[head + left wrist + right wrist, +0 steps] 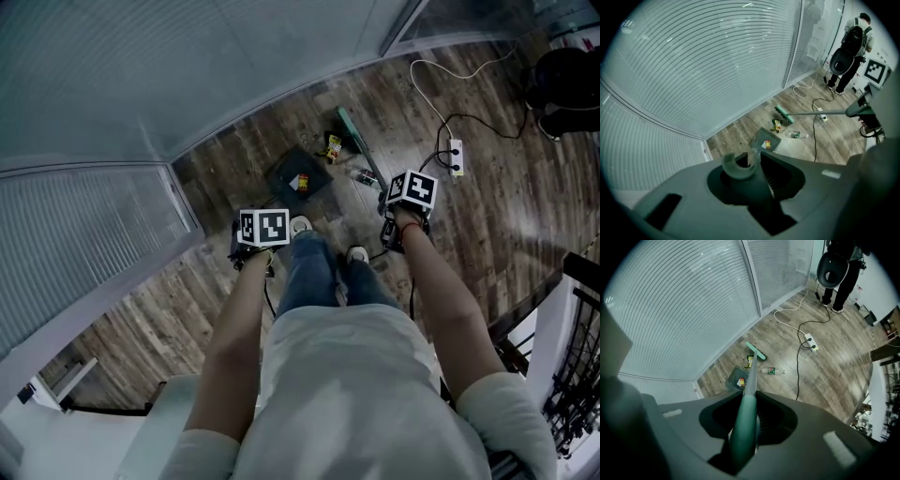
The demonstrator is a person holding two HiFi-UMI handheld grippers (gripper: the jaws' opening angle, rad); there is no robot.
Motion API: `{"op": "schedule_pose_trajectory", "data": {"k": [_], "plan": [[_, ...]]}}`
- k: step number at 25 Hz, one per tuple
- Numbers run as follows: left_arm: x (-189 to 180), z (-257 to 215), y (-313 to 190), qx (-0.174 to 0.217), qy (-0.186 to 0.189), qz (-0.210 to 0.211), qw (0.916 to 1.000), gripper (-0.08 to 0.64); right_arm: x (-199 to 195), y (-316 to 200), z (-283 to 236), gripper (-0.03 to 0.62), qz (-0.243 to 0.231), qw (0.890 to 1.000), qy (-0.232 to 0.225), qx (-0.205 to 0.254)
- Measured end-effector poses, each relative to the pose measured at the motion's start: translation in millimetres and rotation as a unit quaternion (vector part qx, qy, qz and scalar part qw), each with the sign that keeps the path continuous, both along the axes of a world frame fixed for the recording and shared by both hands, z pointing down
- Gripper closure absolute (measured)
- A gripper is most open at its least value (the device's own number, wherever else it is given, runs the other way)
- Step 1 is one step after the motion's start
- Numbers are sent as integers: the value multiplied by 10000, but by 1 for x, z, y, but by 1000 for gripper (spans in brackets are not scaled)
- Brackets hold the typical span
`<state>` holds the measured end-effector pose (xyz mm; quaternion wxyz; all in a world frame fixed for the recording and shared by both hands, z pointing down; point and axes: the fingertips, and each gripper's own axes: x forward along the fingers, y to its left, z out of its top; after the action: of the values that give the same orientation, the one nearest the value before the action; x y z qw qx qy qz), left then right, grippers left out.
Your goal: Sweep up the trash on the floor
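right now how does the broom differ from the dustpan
The broom is green, handle in the right gripper; the dustpan is grey, handle in the left gripper. The broom's head lies by a yellow wrapper; the dustpan holds a small packet. Both rest on the floor.

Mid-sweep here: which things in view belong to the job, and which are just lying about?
Job: green long-handled broom; dark grey dustpan; yellow snack wrapper; clear plastic bottle; small red-and-yellow packet in the dustpan.
Lying about: white power strip; its black cable; standing person.
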<state>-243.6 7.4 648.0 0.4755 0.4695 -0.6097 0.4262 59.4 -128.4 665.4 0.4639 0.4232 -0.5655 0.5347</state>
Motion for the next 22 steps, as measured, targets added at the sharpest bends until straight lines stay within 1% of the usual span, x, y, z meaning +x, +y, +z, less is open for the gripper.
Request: {"op": "schedule_pose_trajectory", "data": {"k": [7, 22], "plan": [[1, 1, -10, -76, -29, 50, 10000, 465, -11, -11, 12, 495, -51, 9997, 219, -64], [-11, 4, -13, -102, 35, 68, 9999, 465, -34, 4, 28, 496, -309, 9986, 199, -391]]}}
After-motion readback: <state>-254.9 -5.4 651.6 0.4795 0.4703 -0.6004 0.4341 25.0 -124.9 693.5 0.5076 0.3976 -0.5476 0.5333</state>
